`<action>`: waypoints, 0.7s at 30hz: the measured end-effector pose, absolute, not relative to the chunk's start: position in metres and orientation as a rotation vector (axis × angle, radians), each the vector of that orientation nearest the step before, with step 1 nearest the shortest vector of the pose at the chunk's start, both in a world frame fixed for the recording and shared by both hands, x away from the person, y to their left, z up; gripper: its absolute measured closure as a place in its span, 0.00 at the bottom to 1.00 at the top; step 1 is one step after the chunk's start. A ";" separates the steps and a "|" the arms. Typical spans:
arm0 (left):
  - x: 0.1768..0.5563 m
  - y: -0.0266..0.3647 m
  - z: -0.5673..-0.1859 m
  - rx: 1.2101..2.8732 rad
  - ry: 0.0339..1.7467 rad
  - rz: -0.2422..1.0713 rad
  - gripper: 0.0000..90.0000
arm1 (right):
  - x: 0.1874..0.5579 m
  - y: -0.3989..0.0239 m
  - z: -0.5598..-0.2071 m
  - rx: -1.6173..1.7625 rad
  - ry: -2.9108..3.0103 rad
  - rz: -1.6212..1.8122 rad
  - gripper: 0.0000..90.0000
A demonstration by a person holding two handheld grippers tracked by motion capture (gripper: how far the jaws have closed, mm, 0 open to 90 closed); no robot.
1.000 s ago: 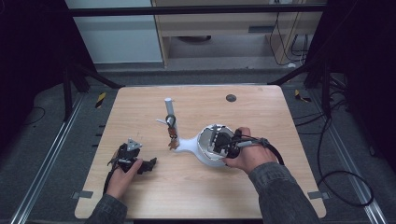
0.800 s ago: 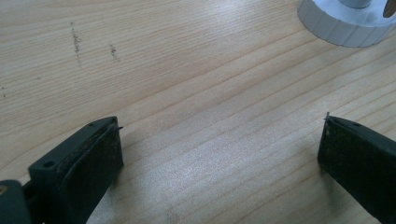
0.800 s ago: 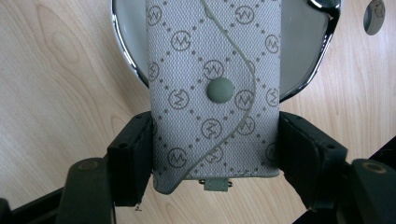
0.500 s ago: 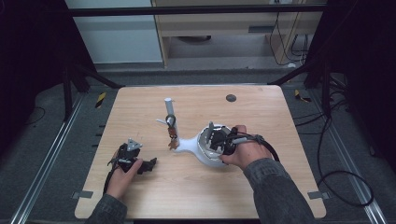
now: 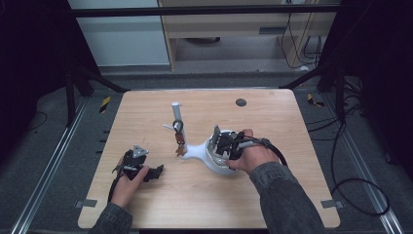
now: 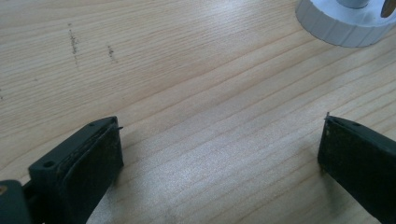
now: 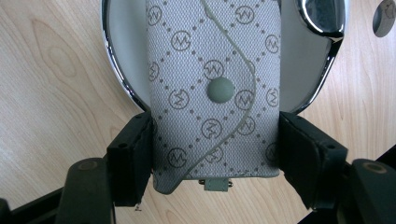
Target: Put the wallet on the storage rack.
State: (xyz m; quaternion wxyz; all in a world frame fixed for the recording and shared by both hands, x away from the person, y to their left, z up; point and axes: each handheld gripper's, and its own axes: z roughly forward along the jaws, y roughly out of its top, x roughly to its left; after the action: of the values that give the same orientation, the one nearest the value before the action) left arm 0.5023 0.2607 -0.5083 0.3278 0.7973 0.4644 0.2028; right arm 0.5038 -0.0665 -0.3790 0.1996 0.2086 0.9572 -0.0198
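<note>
Fabric key pouch (image 7: 212, 93), soft and light, sits clamped by its sides in the right tool (image 7: 215, 154) over the white dish (image 5: 214, 158) mid-desk; grip its flanks, not the snap. Left tool (image 6: 219, 154) rests apart, empty, near the desk's left edge.

Counter surface and what rests on it.

The counter (image 5: 146, 112) is a light wood-grain top with rounded corners, standing on a dark floor (image 5: 44, 146). A dark round spot (image 5: 240, 102) sits in the top near the far edge, right of centre. Near the middle stands a white upright post (image 5: 176, 116) on a white ribbed round base (image 6: 338, 25), with small brown items hanging at its lower part. Just to its right rests a white dish (image 5: 207, 155) with a chrome rim, one pointed end reaching toward the post's foot. A few faint dark scuffs (image 6: 74, 42) mark the grain at the near-left area. The remaining wood is bare and evenly lit.
</note>
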 end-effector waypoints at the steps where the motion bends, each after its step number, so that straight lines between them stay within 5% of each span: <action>1: 0.502 0.261 -0.508 2.088 1.216 0.531 0.00 | 0.504 -0.066 -0.379 0.585 2.677 -0.057 0.35; 21: 0.502 0.261 -0.508 2.095 1.208 0.528 0.00 | 0.511 -0.060 -0.385 0.597 2.691 -0.062 0.35</action>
State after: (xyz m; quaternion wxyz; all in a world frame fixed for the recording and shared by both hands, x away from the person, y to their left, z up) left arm 0.5022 0.2606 -0.5081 0.3268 0.7999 0.4612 0.2016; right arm 0.5110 -0.0600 -0.3848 0.1909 0.2127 0.9580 -0.0221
